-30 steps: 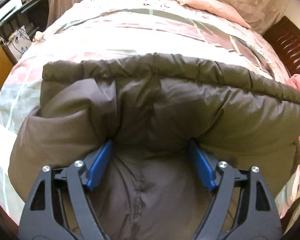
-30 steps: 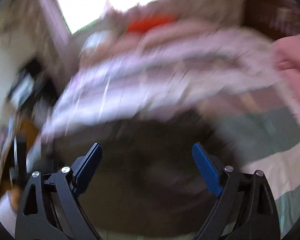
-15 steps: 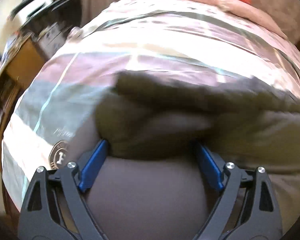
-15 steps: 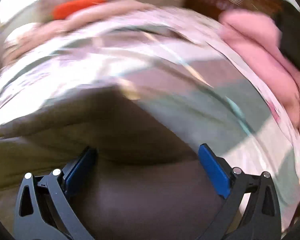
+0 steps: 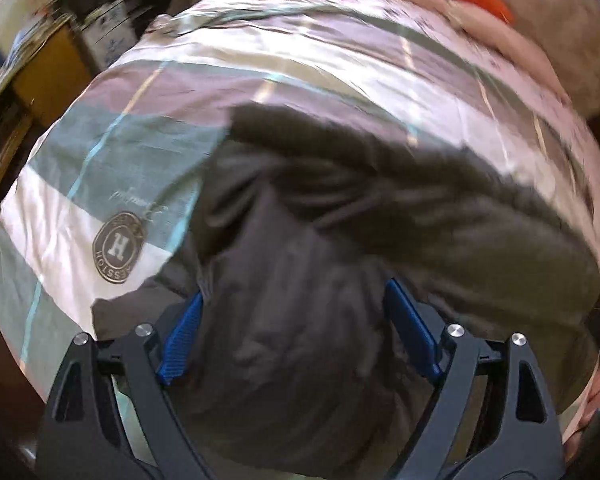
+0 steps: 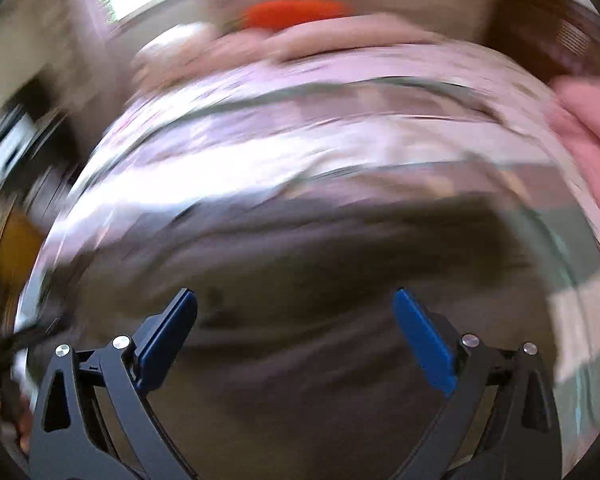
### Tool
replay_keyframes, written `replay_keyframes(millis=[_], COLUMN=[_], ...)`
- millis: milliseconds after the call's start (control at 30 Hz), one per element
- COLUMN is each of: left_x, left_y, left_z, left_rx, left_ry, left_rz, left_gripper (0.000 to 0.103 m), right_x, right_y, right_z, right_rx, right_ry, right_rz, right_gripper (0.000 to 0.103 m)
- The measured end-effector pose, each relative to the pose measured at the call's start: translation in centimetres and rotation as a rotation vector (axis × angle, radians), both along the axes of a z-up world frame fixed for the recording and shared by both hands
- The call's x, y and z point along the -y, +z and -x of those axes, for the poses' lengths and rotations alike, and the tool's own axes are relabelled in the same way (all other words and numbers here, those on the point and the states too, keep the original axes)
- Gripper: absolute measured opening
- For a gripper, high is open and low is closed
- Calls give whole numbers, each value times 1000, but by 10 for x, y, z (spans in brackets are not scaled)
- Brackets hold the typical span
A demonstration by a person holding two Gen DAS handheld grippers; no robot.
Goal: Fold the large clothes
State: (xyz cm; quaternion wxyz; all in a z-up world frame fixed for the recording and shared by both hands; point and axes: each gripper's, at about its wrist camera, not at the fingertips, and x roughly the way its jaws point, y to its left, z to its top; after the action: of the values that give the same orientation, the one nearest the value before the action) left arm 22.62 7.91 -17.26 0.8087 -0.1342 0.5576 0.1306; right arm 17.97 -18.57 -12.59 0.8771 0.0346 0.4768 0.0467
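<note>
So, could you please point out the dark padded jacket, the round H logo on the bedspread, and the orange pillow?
dark padded jacket (image 5: 380,216): left wrist view, on its rumpled upper fold.
round H logo (image 5: 118,246): left wrist view, on the letter H.
orange pillow (image 6: 296,12): right wrist view, on its blurred middle.

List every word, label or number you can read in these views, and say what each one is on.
"H": large letter in the middle of the round badge printed on the bedspread.
Ring lettering around that badge: partly readable, seems to end "...ESSTON"; the rest is too blurred.
Script line above the badge: too faint to read.
Box beside the bed: print blurred.
Right wrist view: no readable text.
</note>
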Motion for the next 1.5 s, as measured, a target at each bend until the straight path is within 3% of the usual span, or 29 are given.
replay_keyframes(millis=[100, 233, 333, 467, 567, 633, 700, 800, 933, 1000, 1100, 1167, 1233, 1267, 1300, 1367, 1400, 1500], left_x=[-4, -38, -56, -103, -134, -135, -125, -101, -38, -3, 37, 49, 49, 47, 44, 38, 38, 44], left_y=[-14, -33, -34, -35, -46, -40, -17, 17, 39, 35, 19, 7, 5, 6, 7, 7, 6, 7], left_z=[-6, -14, -17, -10, 2, 7, 12, 17, 12, 9, 4, 1, -1, -2, -1, -3, -4, 0], left_rx=[-23, -34, -35, -42, -72, -64, -6, 126, 199, 185, 116, 73, 71, 71, 73, 75, 72, 71], left_ry=[-12, 53, 93, 270, 382, 398, 396, 333, 88, -41, -170, -190, -180, -171, -162, -150, -150, -154], left_rz=[-52, 27, -12, -118, -23, -7, -64, -26, -2, 21, 7, -19, -7, 1, 2, -3, -3, -27], left_gripper=[94, 97, 97, 97, 97, 94, 90, 91, 92, 92, 92, 92, 92, 92, 92, 92, 92, 92], right_x=[-18, 17, 30, 56, 81, 114, 147, 180, 181, 187, 221, 254, 281, 282, 278, 264, 253, 222], right_y=[-28, -44, -43, -48, -45, -44, -43, -26, -2, -5, -37, -50, -41, -35, -19, -3, 2, -9], right_z=[-9, -37, -42, -48, -50, -45, -38, -21, -7, 0, 4, 12, 25, 27, 30, 31, 26, 7], right_rx=[10, 14, 25, 13, 28, 34, 28, 69, 133, 96, -64, -94, -68, -46, 2, 106, 140, 96], right_ry=[26, -56, -110, -162, -212, -315, -453, -603, -538, -512, -567, -637, -750, -772, -810, -739, -646, -484], right_rz=[107, 16, 29, -17, -1, 19, 48, 159, 283, 271, 295, 253, 237, 249, 334, 328, 283, 245], right_gripper=[102, 102, 102, 102, 102, 102, 102, 102, 102, 102, 102, 102, 102, 102, 101, 101, 101, 101])
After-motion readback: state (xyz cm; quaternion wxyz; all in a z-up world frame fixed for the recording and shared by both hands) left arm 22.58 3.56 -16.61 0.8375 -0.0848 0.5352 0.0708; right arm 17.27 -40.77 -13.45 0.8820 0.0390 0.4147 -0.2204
